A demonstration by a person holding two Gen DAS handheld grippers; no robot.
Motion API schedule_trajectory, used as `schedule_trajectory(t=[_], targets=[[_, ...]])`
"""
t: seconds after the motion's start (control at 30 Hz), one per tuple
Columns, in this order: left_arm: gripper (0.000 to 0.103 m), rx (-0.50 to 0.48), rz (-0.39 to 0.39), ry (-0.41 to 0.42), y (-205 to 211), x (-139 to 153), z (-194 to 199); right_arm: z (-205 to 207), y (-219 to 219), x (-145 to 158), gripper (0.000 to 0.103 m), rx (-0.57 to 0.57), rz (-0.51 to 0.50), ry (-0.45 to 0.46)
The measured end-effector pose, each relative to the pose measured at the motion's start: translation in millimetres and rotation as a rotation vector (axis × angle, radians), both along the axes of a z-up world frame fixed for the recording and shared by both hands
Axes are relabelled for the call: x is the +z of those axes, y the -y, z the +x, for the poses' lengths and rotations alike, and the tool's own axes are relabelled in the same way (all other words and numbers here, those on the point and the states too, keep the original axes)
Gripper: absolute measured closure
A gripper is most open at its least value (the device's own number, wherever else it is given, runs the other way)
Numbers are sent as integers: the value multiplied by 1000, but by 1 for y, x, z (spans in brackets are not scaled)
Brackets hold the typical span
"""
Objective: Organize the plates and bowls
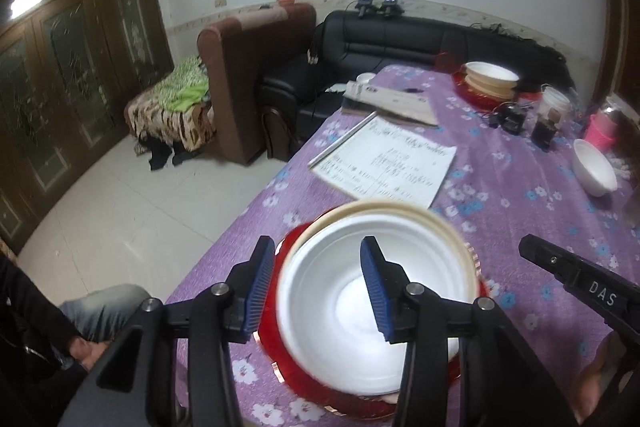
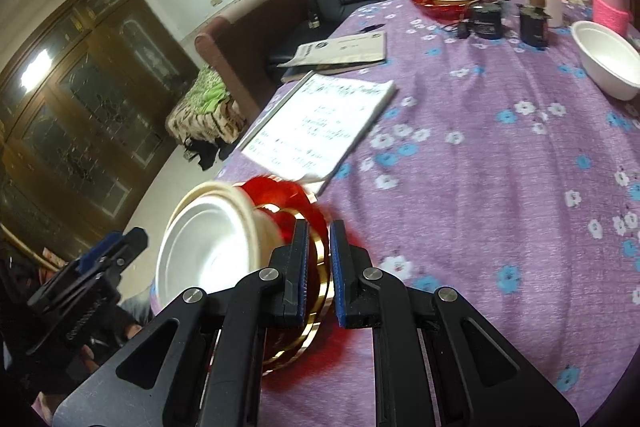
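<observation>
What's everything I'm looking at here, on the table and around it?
Near stack: white bowl nested in cream bowls on red gold-rimmed plates, table's near edge.
Far stack: same kind, far end.
Loose bowl: one, white, right side.
Written sheet: one, white, mid-table.
Booklet: one, behind the sheet.
Pink cup: one, far right.
Tablecloth: purple, flowered.
Sofa: black, behind table.
Left claw: open, astride the white bowl's rim.
Right claw: shut on the red plates' rim.
</observation>
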State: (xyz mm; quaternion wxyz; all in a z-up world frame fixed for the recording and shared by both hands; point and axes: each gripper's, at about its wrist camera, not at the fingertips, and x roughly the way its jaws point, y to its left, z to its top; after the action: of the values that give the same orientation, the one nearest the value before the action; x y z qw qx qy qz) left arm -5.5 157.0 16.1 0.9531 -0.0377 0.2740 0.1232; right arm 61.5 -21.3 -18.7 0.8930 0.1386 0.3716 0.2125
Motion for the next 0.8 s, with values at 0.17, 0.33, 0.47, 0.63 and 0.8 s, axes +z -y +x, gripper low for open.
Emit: schedule_trajectory(t=[0.17,0.33,0.47,0.63,0.8], targets=[[40,-90,4,21,37,17,11,7,39,0,91,-70,0,4],[32,-287,-26,-13,105,31,42,14,106,-3,77,-188,5,3],[32,-402,-70,-66,158,36,80,20,180,-6,77,-335,27,-12],[32,-442,-112,-118,219,35,143,24,272,4,78,-539,38,7],[32,-430,-154,-125,261,34,196,48,327,22,62,-648,50,50]])
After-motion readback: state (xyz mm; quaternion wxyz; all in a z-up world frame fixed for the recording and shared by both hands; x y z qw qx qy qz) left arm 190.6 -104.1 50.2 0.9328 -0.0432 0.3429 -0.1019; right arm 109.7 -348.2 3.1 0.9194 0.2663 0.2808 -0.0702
